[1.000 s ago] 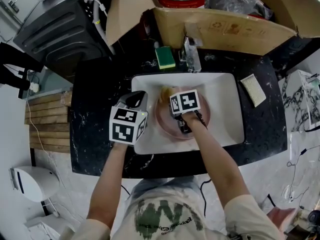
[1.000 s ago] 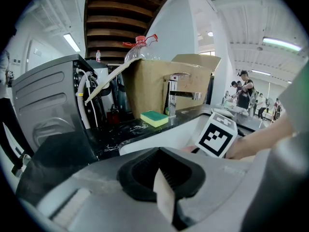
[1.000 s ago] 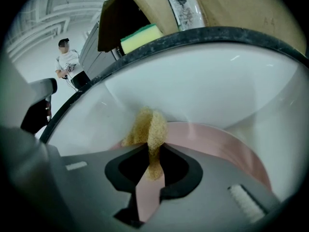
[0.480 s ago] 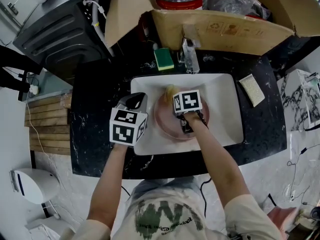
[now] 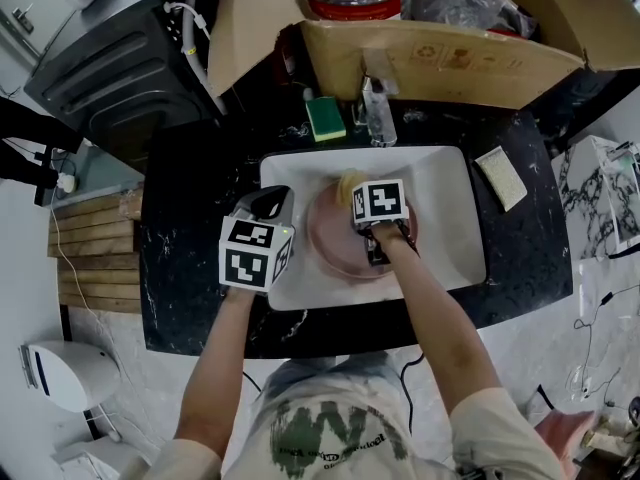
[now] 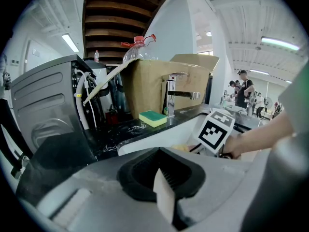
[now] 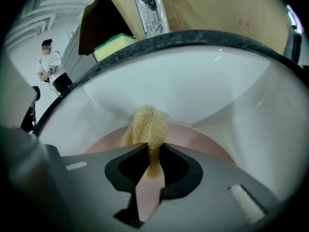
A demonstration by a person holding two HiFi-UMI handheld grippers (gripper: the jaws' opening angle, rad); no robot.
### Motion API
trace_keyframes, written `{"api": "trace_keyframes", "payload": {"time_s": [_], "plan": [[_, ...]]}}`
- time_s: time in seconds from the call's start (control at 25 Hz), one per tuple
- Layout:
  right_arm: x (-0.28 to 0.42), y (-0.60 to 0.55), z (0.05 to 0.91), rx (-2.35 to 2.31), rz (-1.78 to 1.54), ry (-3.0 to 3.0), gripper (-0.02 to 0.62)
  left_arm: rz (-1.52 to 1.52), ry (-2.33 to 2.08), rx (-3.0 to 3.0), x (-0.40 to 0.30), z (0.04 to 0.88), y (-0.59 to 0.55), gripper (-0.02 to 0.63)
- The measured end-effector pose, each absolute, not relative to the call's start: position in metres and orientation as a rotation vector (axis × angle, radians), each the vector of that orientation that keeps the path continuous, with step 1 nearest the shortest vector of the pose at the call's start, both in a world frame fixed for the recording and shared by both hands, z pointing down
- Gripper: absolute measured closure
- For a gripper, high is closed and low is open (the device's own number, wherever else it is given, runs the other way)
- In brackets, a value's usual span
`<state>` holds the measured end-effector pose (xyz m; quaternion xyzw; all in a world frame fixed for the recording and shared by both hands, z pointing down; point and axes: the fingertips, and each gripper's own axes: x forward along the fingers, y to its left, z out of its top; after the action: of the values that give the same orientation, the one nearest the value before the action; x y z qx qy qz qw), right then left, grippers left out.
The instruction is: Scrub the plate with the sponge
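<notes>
Over the plate [image 5: 332,236], right gripper [image 7: 153,153] pinches sponge [image 7: 145,125].

Head view: bright, even overhead light, sharp across the frame. The white sink [image 5: 450,188] is near clipping, the black counter [image 5: 190,268] keeps its speckle, and shadows are faint.

Both gripper views: heavy fisheye, black vignetted corners, straight lines bowed toward the edges, nearest foreground soft.

Left gripper view: ceiling strip lights [image 6: 279,43] blown out, dark appliance [image 6: 43,105] on the left dim.

Right gripper view: sink wall washed pale with small specular spots, sponge [image 7: 145,124] reasonably sharp.
</notes>
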<state>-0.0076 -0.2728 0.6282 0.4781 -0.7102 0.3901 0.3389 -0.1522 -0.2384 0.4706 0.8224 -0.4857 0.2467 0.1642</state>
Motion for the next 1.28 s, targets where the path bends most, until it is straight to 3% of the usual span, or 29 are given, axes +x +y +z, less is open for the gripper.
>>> {"api": "trace_keyframes", "payload": {"time_s": [1.28], "plan": [[0.059,-0.248,0.621,1.417,1.032,-1.623,0.531,0.689,-1.28,2.436,-0.138,0.468,-0.237,0.601]]}}
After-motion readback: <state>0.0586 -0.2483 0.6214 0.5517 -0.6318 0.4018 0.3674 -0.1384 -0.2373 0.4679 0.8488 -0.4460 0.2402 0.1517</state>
